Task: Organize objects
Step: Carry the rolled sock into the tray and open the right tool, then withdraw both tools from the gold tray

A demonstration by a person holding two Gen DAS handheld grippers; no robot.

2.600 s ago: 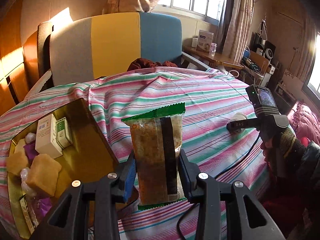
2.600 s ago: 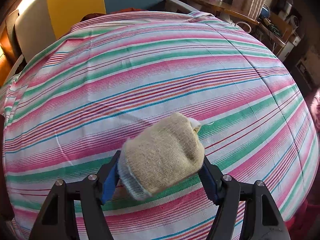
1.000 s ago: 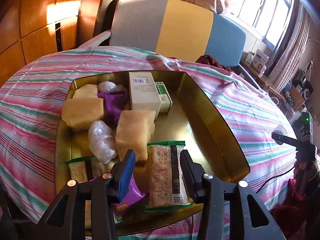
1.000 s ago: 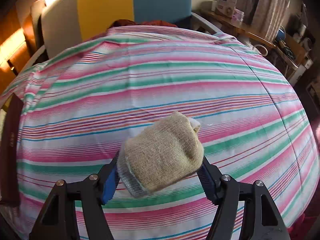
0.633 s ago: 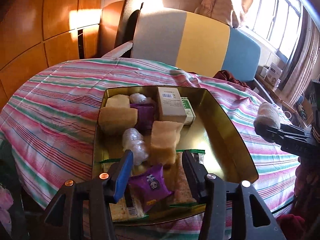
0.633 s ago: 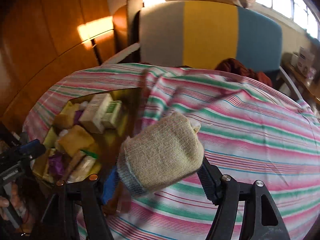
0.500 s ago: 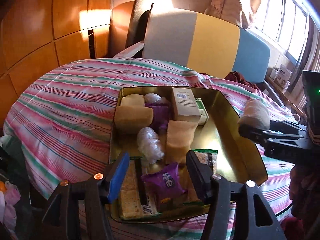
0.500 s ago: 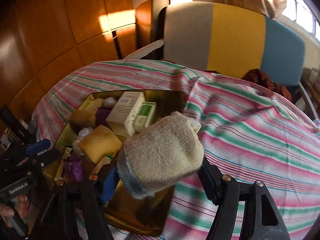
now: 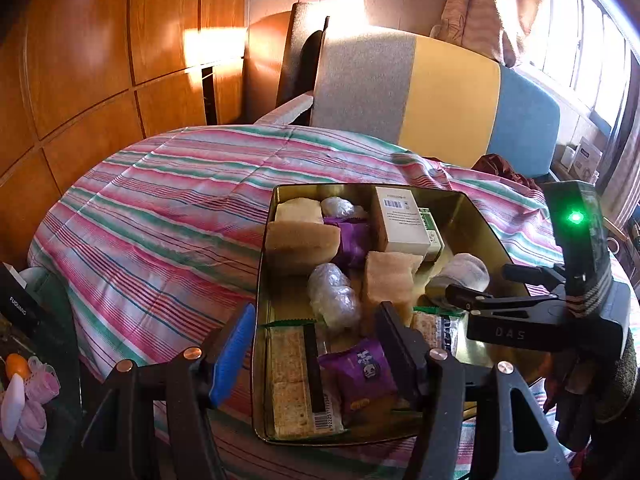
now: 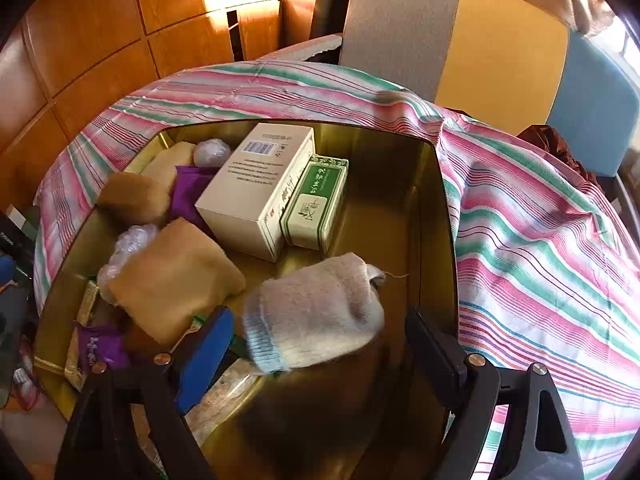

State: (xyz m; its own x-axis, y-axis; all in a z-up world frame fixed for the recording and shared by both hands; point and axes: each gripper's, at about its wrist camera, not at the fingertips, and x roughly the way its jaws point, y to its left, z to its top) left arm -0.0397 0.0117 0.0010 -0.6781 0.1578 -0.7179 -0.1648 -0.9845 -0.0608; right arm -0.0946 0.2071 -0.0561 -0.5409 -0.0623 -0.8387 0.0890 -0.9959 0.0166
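Setting: home living room | Evidence: wood-panelled wall [image 9: 92,60] behind striped tablecloth [image 9: 168,208]; tricolour upholstered chair [image 9: 432,92] beyond it; curtained window [image 9: 580,32] right of chair

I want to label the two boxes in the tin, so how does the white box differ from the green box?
The white box is larger and taller; the green box is smaller and lower. The white box is plain with a barcode; the green box has a printed pattern. Both lie flat, side by side and touching, in the tin.

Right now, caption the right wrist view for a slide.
Right gripper opening over the gold tin, rolled sock between its jaws beside boxes.
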